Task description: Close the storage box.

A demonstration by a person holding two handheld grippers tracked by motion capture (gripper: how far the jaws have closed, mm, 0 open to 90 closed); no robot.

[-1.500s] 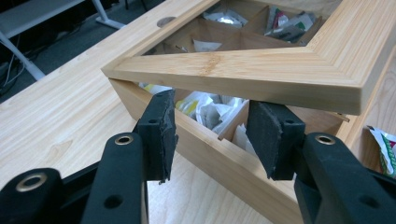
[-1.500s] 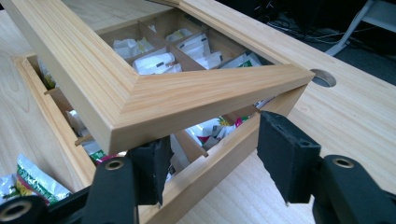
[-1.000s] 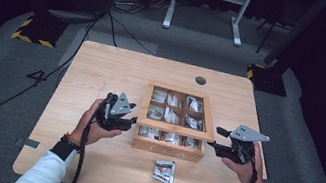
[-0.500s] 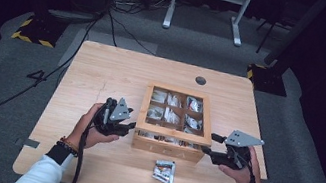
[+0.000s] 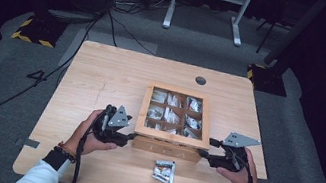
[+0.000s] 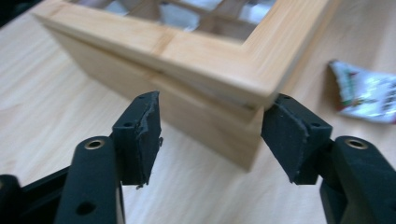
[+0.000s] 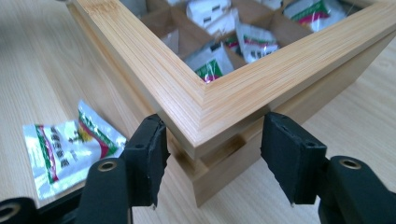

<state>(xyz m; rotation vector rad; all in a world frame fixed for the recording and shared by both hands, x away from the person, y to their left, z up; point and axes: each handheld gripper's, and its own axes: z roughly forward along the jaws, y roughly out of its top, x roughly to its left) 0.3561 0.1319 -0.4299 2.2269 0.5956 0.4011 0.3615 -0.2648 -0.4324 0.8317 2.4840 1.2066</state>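
Now the left gripper [image 6: 210,135] has just been opening: its jaws straddle the near left corner of the wooden tea box [image 6: 205,60] without pressing. Opposite, the right gripper [image 7: 212,154] stands wide around the near right corner, pads off the wood. Likely the lid is freshly shut. Earlier, the left hand sat higher beside the box; a loose tea sachet [image 5: 164,171] lies nearby.

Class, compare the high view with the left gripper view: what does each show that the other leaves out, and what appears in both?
High view: the whole table, its round hole, both hands and the right gripper at the box's other near corner. Left gripper view: the left gripper with its jaws, which have just been opening, either side of a corner. Both: the wooden box and the loose packet.
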